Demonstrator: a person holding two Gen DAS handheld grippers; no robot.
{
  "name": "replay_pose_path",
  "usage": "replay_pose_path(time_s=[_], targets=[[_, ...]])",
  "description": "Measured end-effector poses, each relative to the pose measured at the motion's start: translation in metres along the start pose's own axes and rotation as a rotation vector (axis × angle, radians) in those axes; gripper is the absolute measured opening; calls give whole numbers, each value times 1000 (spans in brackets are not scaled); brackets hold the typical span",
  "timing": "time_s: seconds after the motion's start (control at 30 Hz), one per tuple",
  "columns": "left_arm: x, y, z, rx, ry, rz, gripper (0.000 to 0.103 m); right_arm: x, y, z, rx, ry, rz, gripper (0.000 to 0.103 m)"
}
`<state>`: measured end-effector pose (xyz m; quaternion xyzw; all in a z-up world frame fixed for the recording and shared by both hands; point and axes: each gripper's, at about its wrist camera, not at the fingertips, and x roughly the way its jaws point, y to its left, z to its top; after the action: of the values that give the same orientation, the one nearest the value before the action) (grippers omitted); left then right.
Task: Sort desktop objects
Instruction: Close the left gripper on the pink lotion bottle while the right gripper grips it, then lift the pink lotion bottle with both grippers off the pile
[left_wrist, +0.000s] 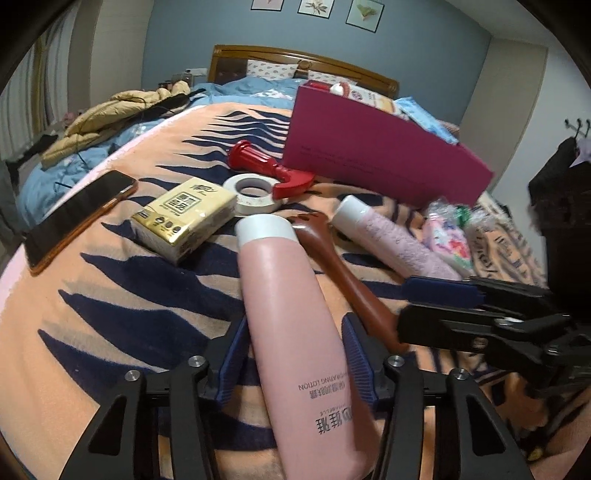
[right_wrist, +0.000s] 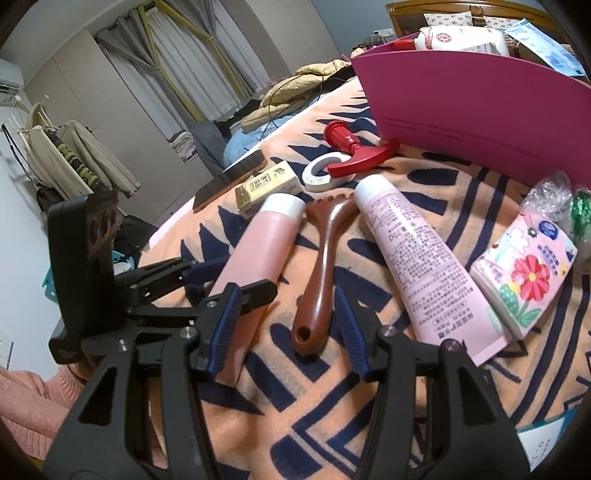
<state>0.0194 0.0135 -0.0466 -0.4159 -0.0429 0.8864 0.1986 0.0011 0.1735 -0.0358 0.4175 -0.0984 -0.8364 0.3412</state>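
A pink lotion bottle (left_wrist: 295, 314) with a white cap lies on the striped blanket between the fingers of my left gripper (left_wrist: 293, 349); the jaws stand open around it, with small gaps on both sides. My right gripper (right_wrist: 284, 325) is open around the handle of a brown comb-like scraper (right_wrist: 321, 269). The bottle also shows in the right wrist view (right_wrist: 255, 258), with the left gripper (right_wrist: 207, 280) on it. A lilac tube (right_wrist: 421, 269) lies to the right of the scraper.
A magenta box (left_wrist: 373, 155) with items inside stands at the back right. A red tool (left_wrist: 273, 170), a tape roll (left_wrist: 255, 194), a gold tissue pack (left_wrist: 184, 218) and a phone (left_wrist: 79, 214) lie ahead. A flowered tissue pack (right_wrist: 524, 277) lies at right.
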Motion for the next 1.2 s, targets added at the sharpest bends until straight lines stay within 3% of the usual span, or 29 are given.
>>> replay_pose_path(time_s=[0.37, 0.5, 0.63, 0.83, 0.9, 1.2], targets=[[-15, -19, -2, 85, -34, -108, 33, 16, -7, 7, 70, 16, 84, 55], [-16, -25, -3, 109, -42, -96, 32, 17, -10, 8, 99, 18, 104, 56], [-22, -31, -6, 132, -46, -139, 32, 16, -18, 8, 167, 17, 129, 57], [-27, -36, -8, 128, -66, -208, 31, 11, -12, 6, 151, 17, 75, 57], [-26, -40, -10, 139, -67, -228, 31, 6, -13, 4, 155, 10, 53, 62], [-26, -68, -16, 227, -80, -269, 34, -18, -33, -9, 224, -17, 71, 62]])
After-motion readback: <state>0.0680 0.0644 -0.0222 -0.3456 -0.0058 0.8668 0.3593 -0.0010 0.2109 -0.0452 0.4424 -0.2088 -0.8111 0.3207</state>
